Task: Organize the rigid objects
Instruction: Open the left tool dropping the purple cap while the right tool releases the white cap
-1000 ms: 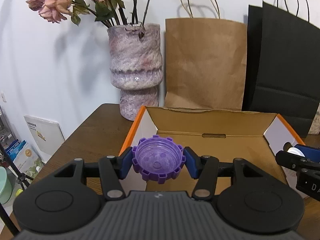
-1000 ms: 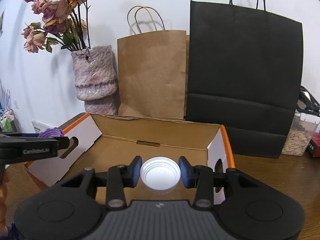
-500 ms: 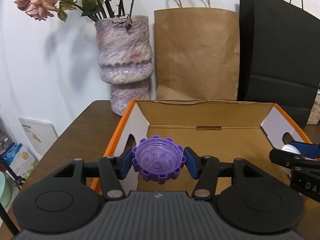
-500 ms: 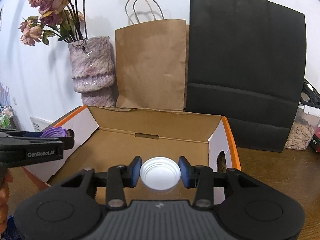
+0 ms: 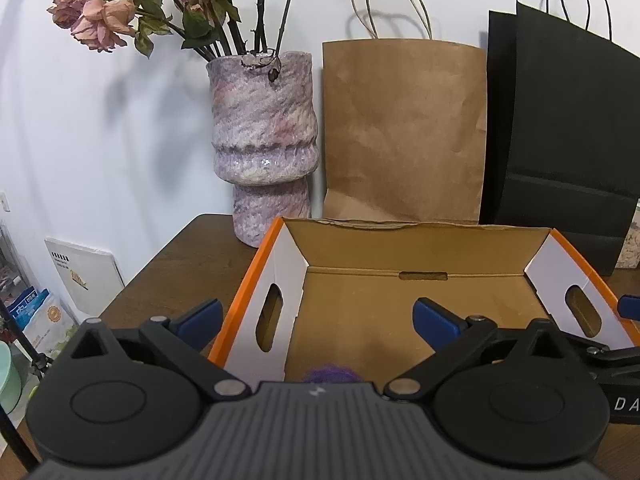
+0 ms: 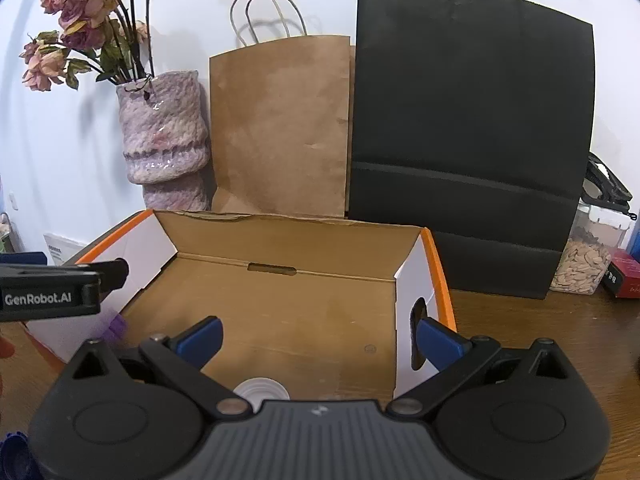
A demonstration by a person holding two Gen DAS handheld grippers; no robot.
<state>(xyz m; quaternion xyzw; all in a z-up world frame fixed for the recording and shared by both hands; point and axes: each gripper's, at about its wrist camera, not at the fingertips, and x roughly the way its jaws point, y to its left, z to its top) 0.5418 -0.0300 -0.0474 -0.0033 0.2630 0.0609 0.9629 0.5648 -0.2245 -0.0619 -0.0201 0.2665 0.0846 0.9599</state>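
Note:
An open cardboard box (image 5: 416, 248) with orange edges sits on the wooden table, seen from both wrists. My left gripper (image 5: 318, 316) hangs over the box's left end, jaws opening wide with nothing between them. A blurred purple cap (image 5: 330, 374) shows just below it on the box floor, also visible as the purple cap (image 6: 114, 326) in the right wrist view. My right gripper (image 6: 320, 336) hangs over the box's right part, jaws opening too and empty. A white cap (image 6: 261, 390) lies under it inside the box (image 6: 280, 240).
Behind the box stand a purple vase (image 5: 264, 148) of dried flowers, a brown paper bag (image 5: 404, 128) and a black paper bag (image 6: 472, 128). A clear tub of seeds (image 6: 584, 264) and a red box (image 6: 626, 276) sit at the right. A dark blue cap (image 6: 12, 448) lies bottom left.
Both grippers have opened wide. The purple cap left the left jaws and the white cap left the right jaws; both dropped into the box.

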